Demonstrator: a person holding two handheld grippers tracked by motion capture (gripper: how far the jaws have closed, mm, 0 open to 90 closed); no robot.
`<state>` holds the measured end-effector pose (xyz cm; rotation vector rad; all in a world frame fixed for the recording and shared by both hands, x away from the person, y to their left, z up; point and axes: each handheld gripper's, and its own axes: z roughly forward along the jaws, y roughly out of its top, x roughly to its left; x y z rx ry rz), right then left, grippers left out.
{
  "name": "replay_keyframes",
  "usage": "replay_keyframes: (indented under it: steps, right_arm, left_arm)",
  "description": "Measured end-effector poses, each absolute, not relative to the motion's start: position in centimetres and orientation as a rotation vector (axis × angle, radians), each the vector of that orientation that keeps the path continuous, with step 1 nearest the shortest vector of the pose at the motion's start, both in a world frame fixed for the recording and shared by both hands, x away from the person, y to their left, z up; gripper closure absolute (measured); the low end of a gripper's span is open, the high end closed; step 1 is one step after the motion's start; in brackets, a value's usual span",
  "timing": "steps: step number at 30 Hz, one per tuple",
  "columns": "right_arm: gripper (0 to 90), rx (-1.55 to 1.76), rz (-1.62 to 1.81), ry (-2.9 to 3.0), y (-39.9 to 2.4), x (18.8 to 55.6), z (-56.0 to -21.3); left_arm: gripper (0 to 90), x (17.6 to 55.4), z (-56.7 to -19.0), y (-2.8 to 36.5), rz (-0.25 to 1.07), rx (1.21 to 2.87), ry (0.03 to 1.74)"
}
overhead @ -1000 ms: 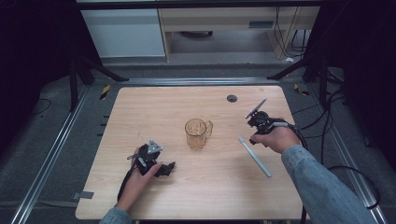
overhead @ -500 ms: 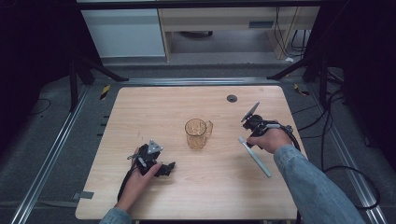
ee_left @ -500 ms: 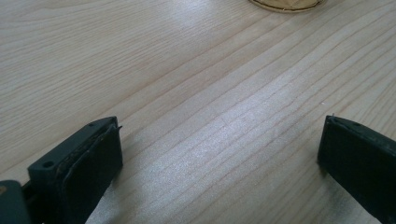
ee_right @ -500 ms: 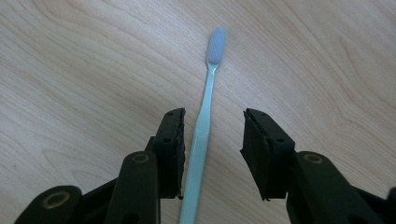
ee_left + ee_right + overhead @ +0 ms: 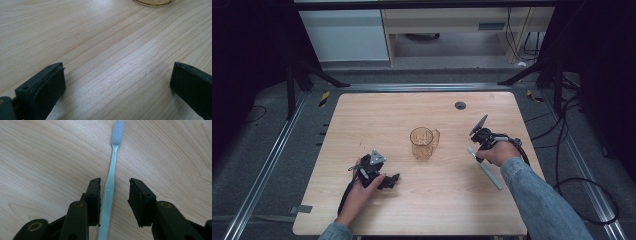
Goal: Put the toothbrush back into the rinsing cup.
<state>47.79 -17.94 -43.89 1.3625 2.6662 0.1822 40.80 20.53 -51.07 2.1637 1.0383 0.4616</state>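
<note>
My right gripper [image 5: 113, 202] has just been closing around the toothbrush [image 5: 111, 182], which lies flat on the table [image 5: 362, 125]; the pads do not press yet. Next I must pinch the handle. My left gripper [image 5: 117, 82] rests spread.

— What sort of place is this?
— A lab or test room: a bare wooden table [image 5: 362, 120] stands on a dark floor between metal rails [image 5: 267, 160].
— What else shows it?
— Black stand legs [image 5: 307, 75], loose cables [image 5: 572, 150] at the side and a plain white cabinet [image 5: 344, 35] behind.
</note>
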Motion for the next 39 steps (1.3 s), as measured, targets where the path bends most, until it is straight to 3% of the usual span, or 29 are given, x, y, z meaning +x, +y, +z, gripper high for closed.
replay_keyframes:
  steps: [39]
  right_arm:
    - [70.3,1.374,0.135,2.728,-18.1,48.0,-46.2]
  left_arm:
    - [0.0,40.8,-51.1,20.5,0.462,2.163,1.038]
